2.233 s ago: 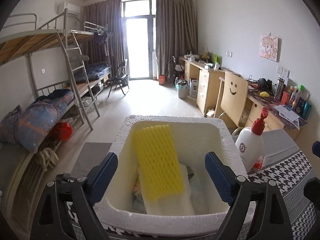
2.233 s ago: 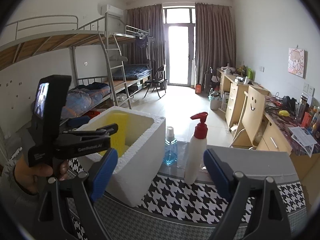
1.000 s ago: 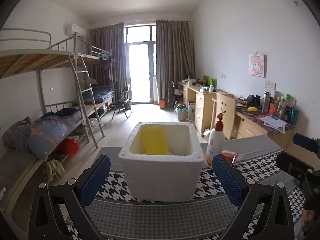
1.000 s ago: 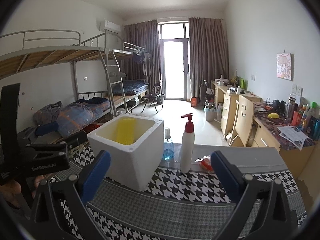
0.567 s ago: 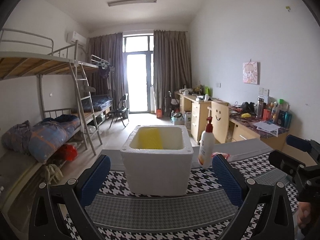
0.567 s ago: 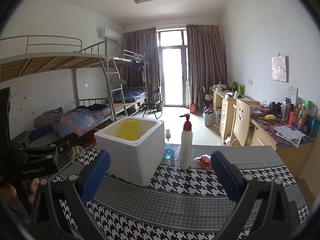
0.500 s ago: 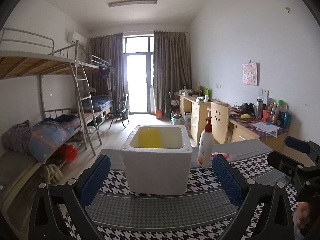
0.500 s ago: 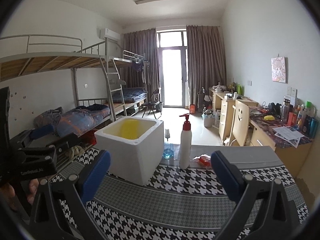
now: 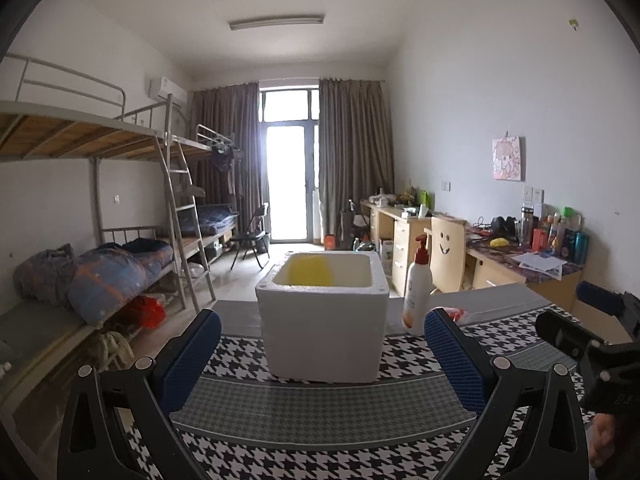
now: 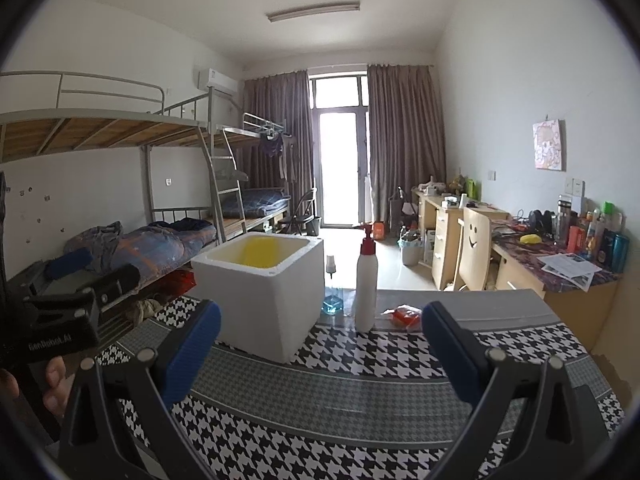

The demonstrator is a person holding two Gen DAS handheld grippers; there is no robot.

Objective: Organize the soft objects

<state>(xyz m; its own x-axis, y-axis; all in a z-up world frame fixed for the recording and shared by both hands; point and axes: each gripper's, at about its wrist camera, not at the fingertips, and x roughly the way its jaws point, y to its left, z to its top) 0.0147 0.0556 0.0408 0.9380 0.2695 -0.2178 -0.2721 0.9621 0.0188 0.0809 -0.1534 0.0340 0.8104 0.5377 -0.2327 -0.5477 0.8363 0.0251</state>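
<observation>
The only lettering that can be made out is white print on the black body of the left gripper [image 10: 60, 340], seen at the left edge of the right wrist view — it looks like "GenRobot.AI", though the letters are small. The chair back [image 9: 445, 245] by the desks carries a drawn smiley face — a sign, not words. Bottle labels are too blurred to read.

Foam box [image 9: 323, 330] on table [image 9: 320, 412]; pump bottle [image 9: 417, 296] just right of box
</observation>
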